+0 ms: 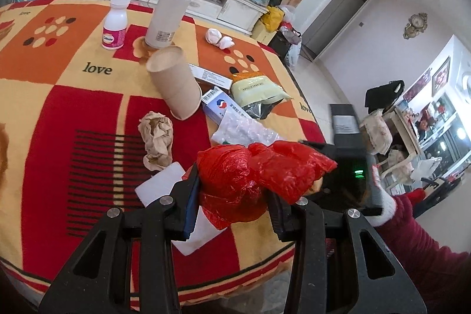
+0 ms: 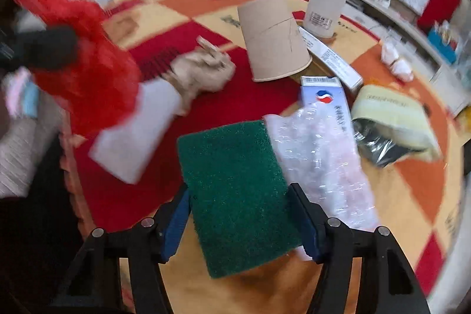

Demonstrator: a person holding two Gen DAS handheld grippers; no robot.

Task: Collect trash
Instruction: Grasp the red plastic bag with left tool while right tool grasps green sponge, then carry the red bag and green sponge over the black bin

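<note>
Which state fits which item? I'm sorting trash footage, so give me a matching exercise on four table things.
Things:
1. red plastic bag
2. green scouring pad
3. paper cup
4. white thermos

States:
a. standing upright
b. between the right hand-held gripper's pads
c. lying tipped over
d. clamped in the left hand-held gripper

Pairs: 1-d, 2-b, 3-c, 4-a

One red plastic bag (image 1: 253, 181). One green scouring pad (image 2: 238, 193). One upturned paper cup (image 1: 173, 81). One crumpled brown paper wad (image 1: 157, 140). Two white tissue balls (image 1: 219, 38), upper middle of the left-wrist frame. One white pill bottle (image 1: 115, 22). One grey flask (image 1: 166, 11). Two cartons (image 1: 216, 105). One bubble-wrap sheet (image 2: 318, 161). One yellow pouch (image 1: 256, 89). One white card (image 1: 162, 181).
</note>
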